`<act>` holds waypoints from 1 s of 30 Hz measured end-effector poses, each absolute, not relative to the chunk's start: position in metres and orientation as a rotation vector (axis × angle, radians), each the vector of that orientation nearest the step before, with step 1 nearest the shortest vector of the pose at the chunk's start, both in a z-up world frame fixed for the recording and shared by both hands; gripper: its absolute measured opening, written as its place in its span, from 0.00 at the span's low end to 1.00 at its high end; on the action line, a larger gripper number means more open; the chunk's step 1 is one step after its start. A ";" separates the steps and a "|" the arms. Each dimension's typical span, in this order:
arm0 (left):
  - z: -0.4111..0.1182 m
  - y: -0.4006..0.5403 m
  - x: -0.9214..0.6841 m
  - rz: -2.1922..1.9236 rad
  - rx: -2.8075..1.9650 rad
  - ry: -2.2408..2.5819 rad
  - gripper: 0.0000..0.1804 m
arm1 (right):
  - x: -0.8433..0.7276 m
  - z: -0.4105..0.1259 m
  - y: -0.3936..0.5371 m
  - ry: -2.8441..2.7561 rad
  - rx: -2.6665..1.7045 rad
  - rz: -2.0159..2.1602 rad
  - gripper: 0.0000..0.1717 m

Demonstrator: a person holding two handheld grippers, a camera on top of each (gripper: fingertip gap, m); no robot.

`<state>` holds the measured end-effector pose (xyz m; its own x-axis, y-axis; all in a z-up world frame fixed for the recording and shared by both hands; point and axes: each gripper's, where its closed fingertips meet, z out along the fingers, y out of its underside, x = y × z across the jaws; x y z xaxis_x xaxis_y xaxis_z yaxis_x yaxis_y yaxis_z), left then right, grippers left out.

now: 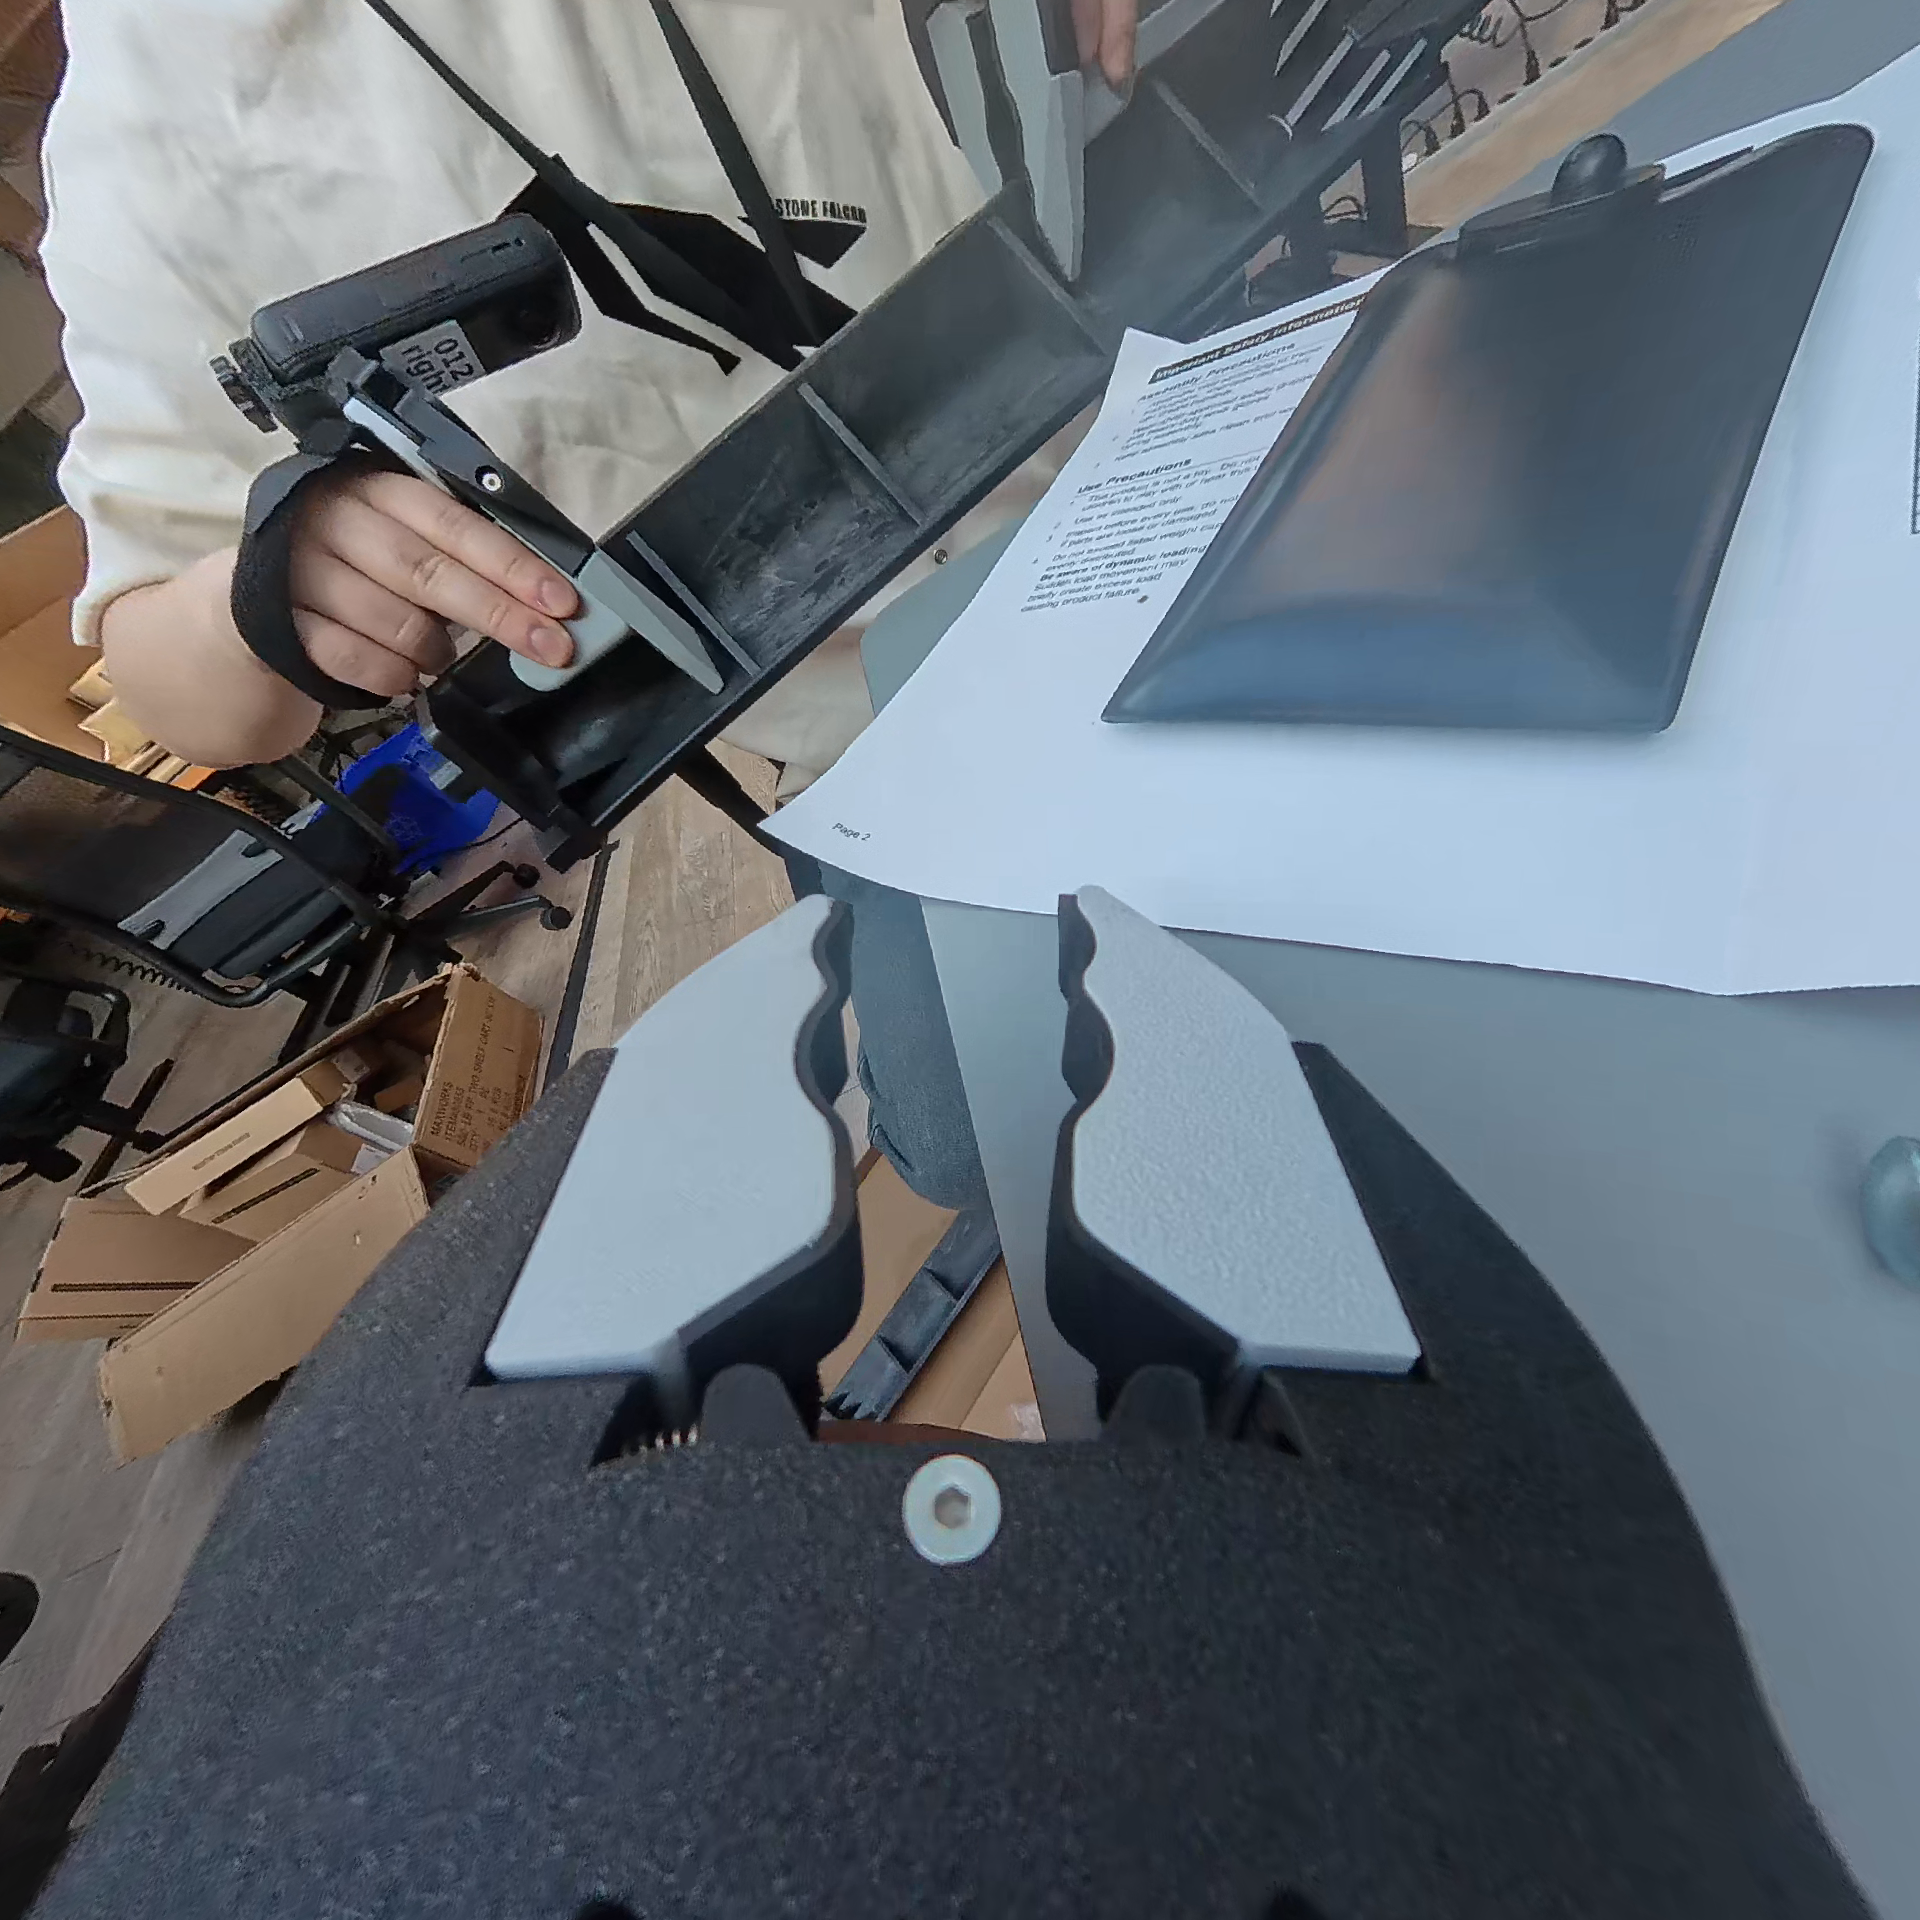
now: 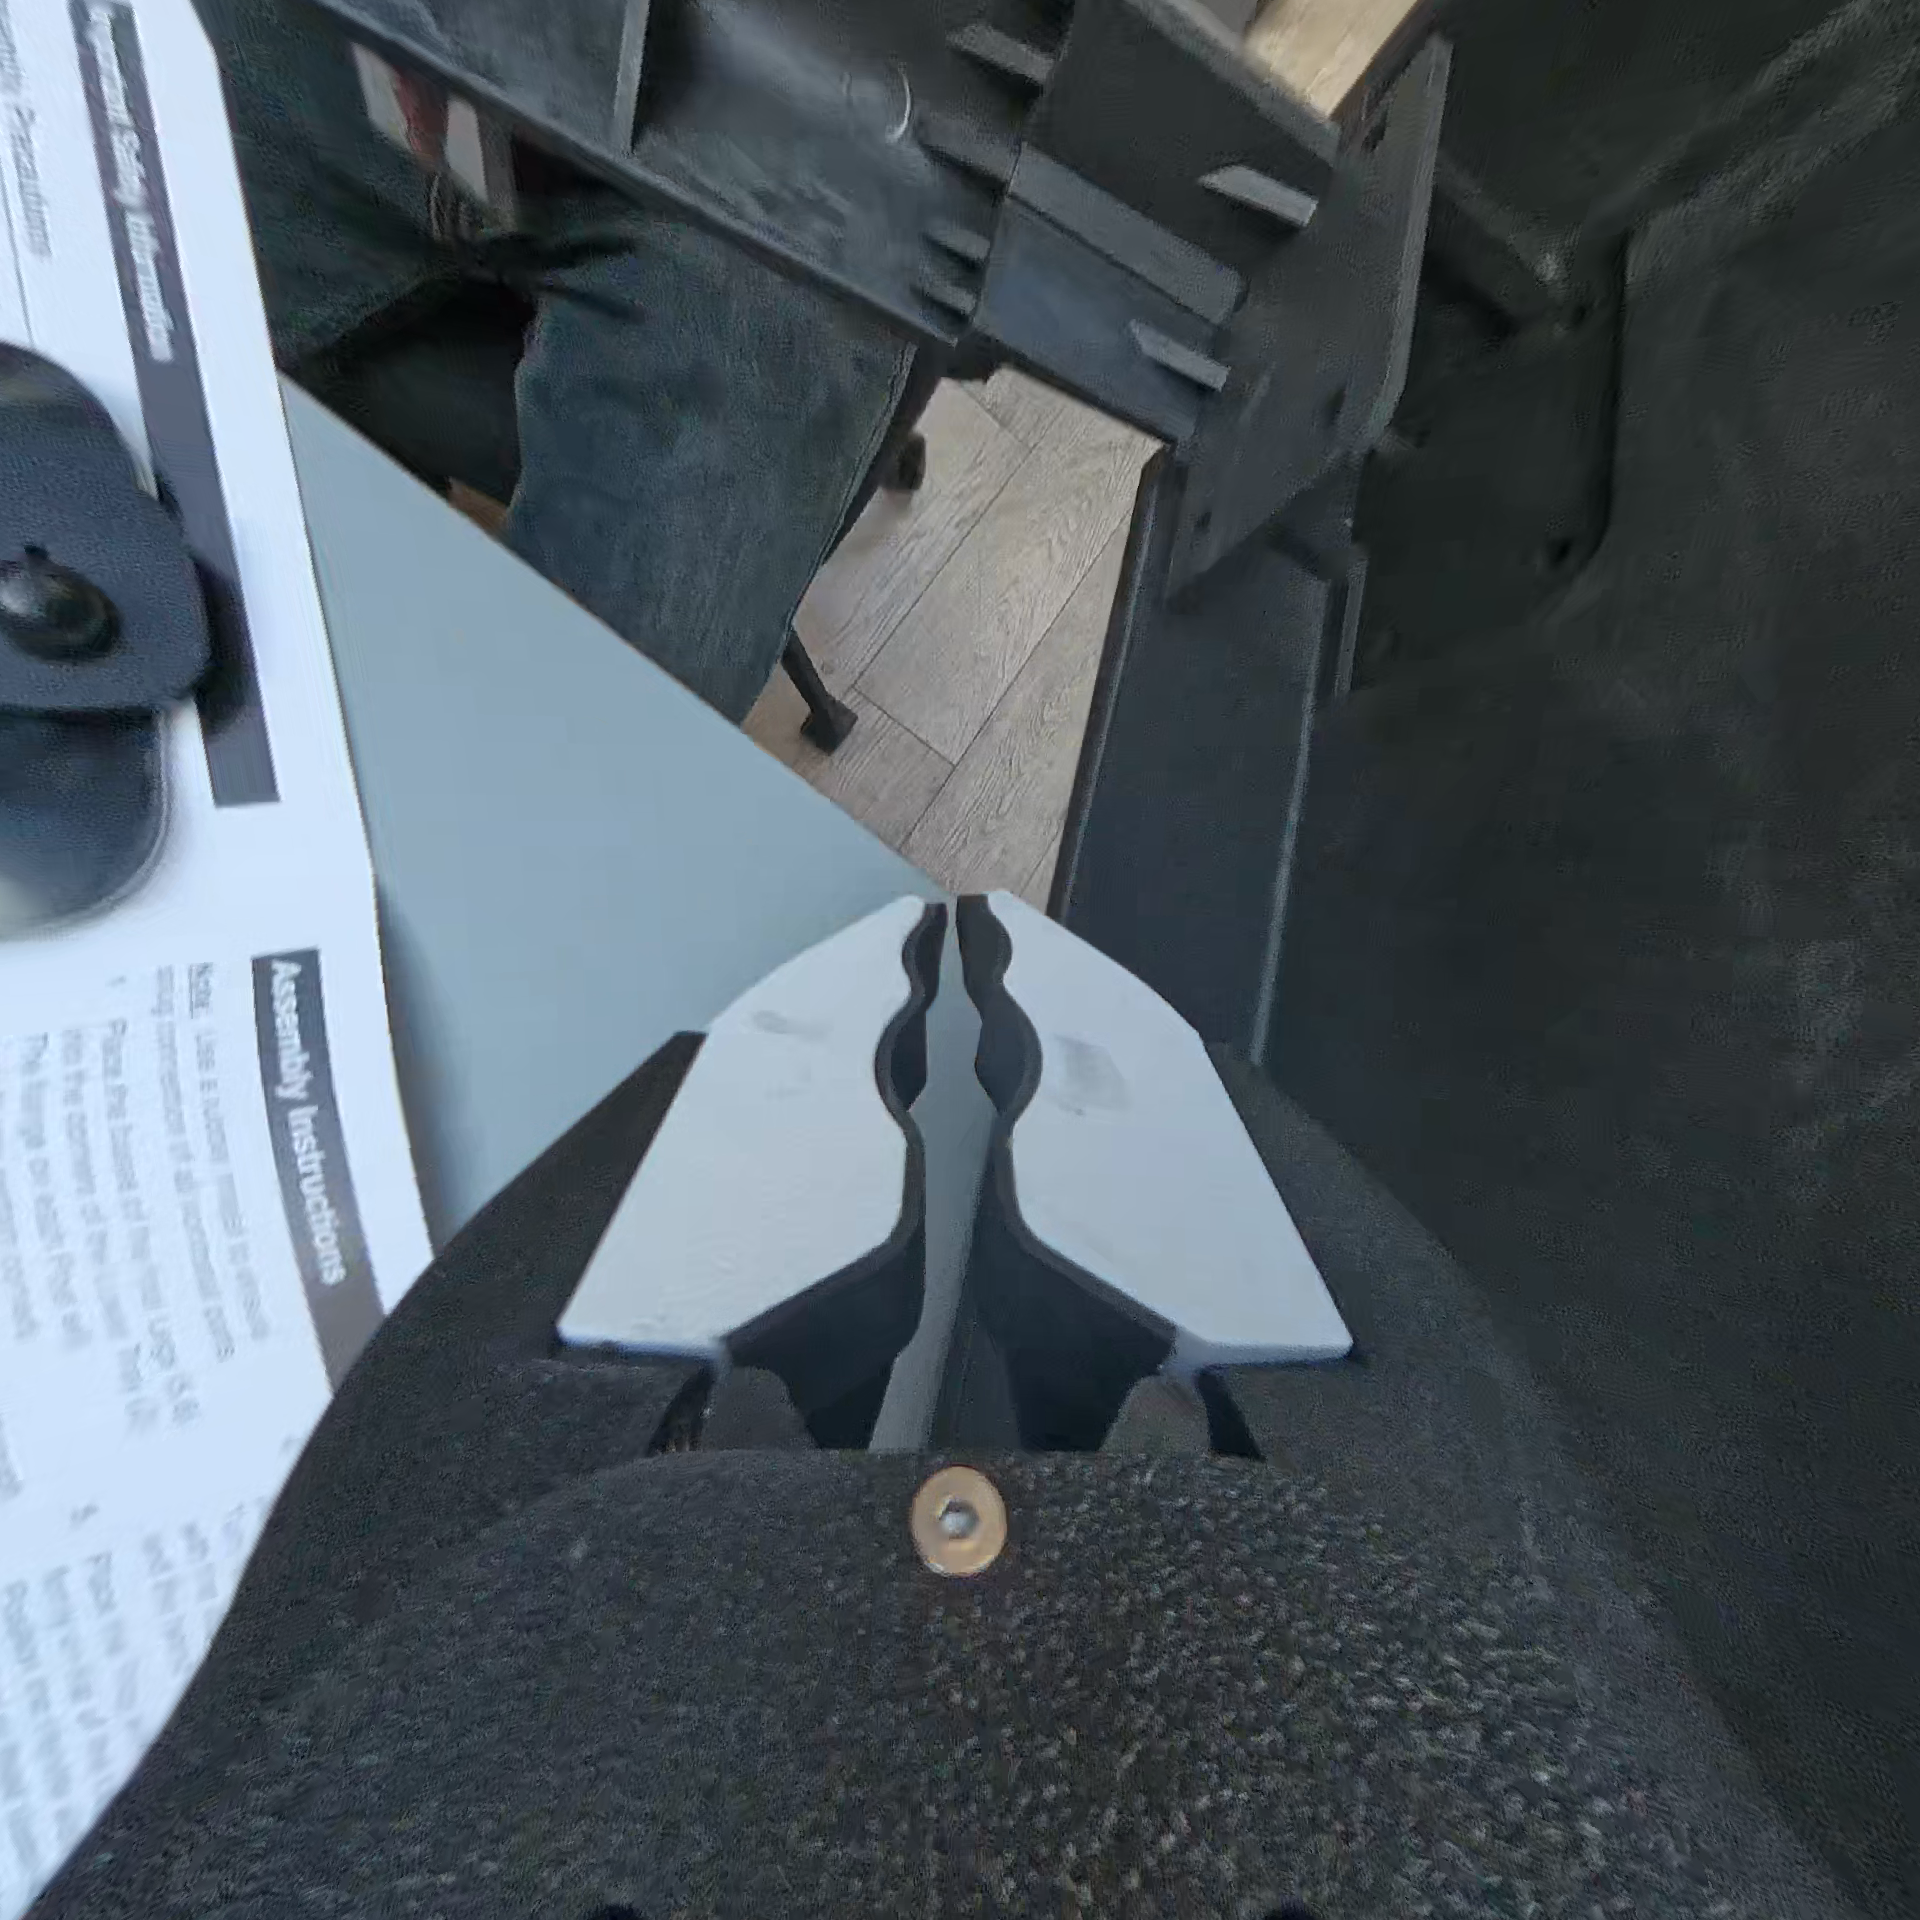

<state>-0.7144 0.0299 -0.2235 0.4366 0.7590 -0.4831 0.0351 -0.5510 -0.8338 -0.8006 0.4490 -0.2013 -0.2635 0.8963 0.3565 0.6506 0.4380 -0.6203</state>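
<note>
One printed white sheet (image 1: 1351, 831) is lying just ahead of the left gripper's (image 1: 945, 914) two spread fingers. One black curved panel (image 1: 1507, 468) is resting on it, carrying one round black knob (image 1: 1595, 161). One long black ribbed beam (image 1: 883, 436) is stretching farther ahead and to the left, showing at least four open compartments. One other gripper, the right gripper (image 1: 629, 675), is sitting at that beam's near end, with one hand (image 1: 395, 592) holding it. One pale rounded knob (image 1: 1893, 1216) is lying right of the fingers. Left of them, at least four cardboard boxes (image 1: 270, 1195), one blue bin (image 1: 416, 800) and one office chair (image 1: 187, 873) are standing.
</note>
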 end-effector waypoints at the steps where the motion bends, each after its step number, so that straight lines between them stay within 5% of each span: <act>1: -0.223 0.030 -0.714 1.165 -1.904 -0.672 0.21 | -0.783 -0.208 0.451 -2.034 -1.311 0.431 0.02; 15: -0.223 0.034 -0.707 1.243 -1.940 -0.568 0.20 | -0.517 -0.231 0.337 -2.467 -1.266 0.583 0.04; 24: -0.198 0.011 -0.654 1.272 -1.932 -0.517 0.25 | -0.525 -0.251 0.312 -2.397 -1.180 0.698 0.03; 30: -0.147 0.019 -0.550 0.890 -1.901 -0.425 0.27 | -0.535 -0.256 0.322 -2.369 -1.204 0.702 0.02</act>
<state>-0.5501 0.0189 -0.1468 0.6731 0.6214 -0.4010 -0.0782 -0.4794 -0.8741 -0.5348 0.3217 -0.2562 -0.5547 0.8240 0.1151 0.6285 0.5056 -0.5911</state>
